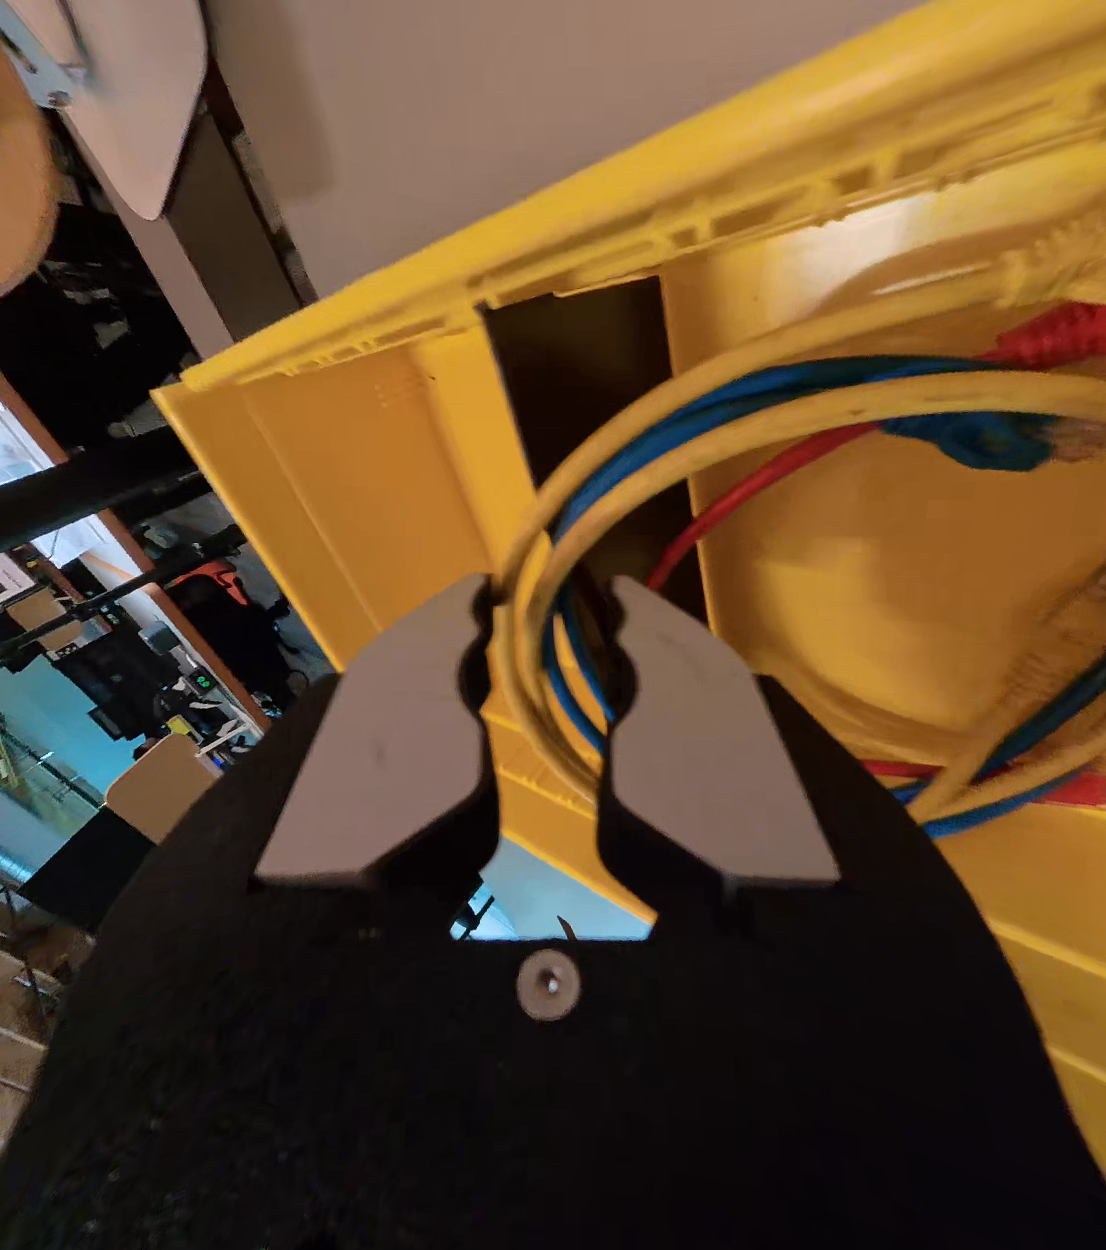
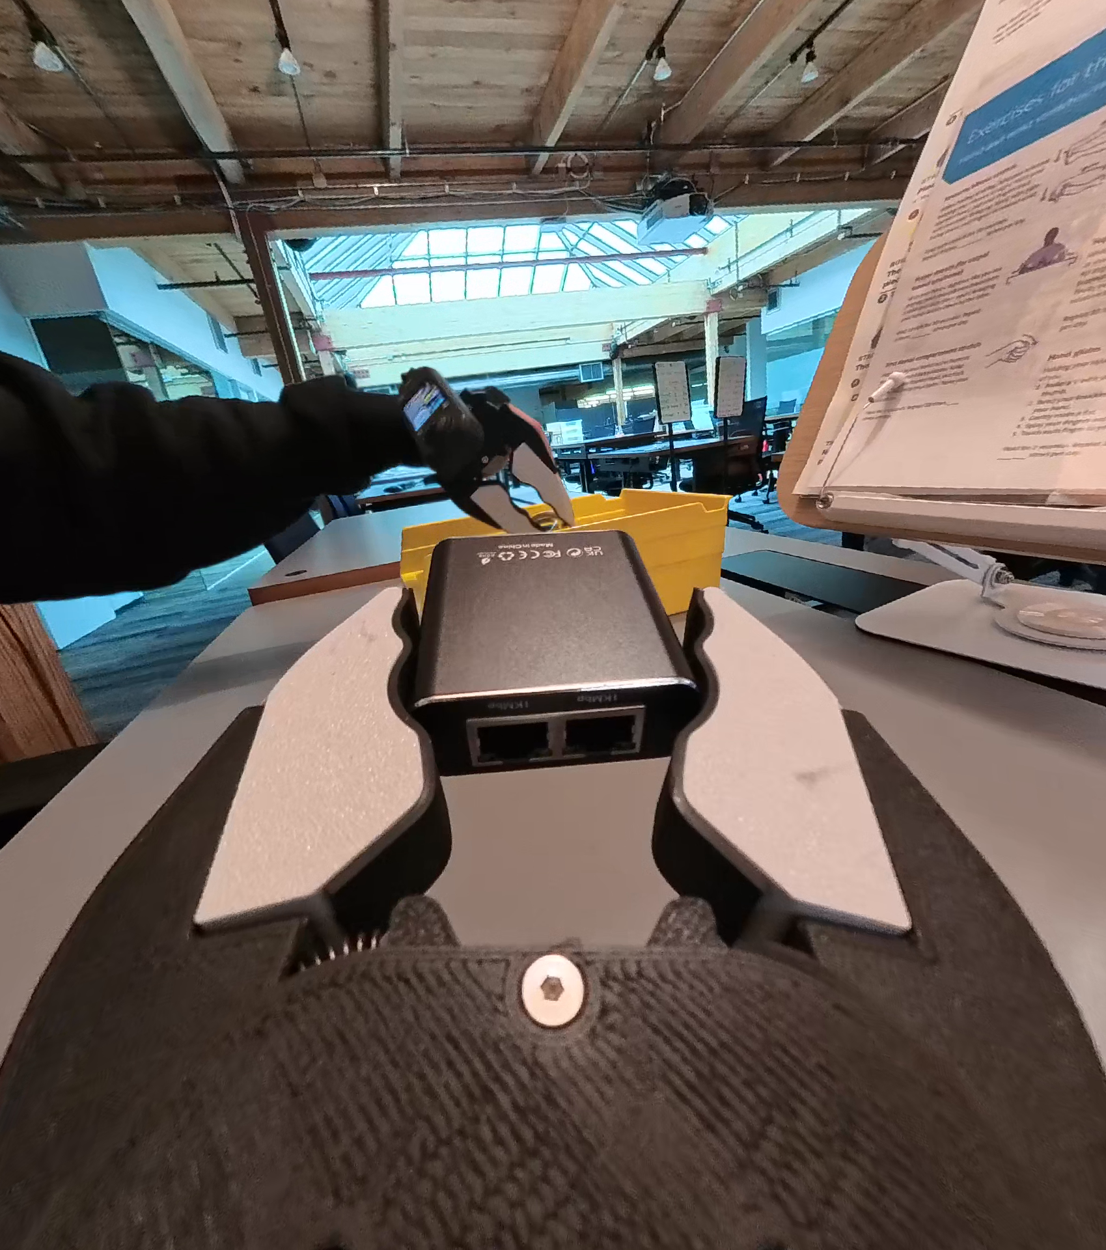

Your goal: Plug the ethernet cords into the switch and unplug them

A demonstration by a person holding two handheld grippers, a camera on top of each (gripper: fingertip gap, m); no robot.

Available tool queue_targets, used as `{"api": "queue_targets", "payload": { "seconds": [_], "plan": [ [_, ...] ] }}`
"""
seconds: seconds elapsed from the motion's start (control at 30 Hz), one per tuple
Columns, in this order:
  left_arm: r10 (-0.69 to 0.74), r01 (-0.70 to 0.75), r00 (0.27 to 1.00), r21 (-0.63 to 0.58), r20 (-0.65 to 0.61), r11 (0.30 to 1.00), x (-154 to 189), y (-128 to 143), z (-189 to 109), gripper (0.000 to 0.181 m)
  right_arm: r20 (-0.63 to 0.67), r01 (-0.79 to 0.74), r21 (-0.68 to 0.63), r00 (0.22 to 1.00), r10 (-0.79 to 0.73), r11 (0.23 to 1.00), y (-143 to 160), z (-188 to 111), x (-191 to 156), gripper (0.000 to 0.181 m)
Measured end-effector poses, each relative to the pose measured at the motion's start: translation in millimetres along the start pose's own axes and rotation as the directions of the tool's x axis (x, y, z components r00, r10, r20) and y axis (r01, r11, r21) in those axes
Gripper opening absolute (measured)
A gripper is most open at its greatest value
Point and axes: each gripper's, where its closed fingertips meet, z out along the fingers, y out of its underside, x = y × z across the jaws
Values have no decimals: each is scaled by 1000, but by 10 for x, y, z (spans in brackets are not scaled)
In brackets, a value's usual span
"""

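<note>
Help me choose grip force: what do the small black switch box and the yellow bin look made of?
Small black switch box: probably metal, brushed satin sheen, rounded edges. Yellow bin: moulded plastic, glossy, ribbed rim.

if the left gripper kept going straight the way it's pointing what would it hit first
Most likely the looped yellow cord and the blue cord already between the open left gripper's fingers. Behind them is the yellow bin wall with its dark opening, though blur makes depth uncertain.
</note>
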Motion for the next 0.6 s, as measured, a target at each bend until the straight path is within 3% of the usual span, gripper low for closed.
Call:
{"api": "queue_targets", "payload": {
  "seconds": [0.03,0.17,0.3,0.6],
  "plan": [
    [-11,11,1000,7,-5,1000,-28,-4,-19,19,3,0,3,1000,0,1000,-4,-3,-4,75],
    [-43,43,998,-1,-51,999,-60,50,-169,15,-3,-16,15,1000,16,1000,-18,-15,20,75],
    [-103,97,993,-84,-61,992,-79,235,-335,11,-1,-16,9,1000,16,1000,-11,-9,20,75],
    [-385,381,922,-101,-27,919,-180,564,-880,11,3,-18,2,1000,18,1000,-3,-2,18,75]
  ]
}}
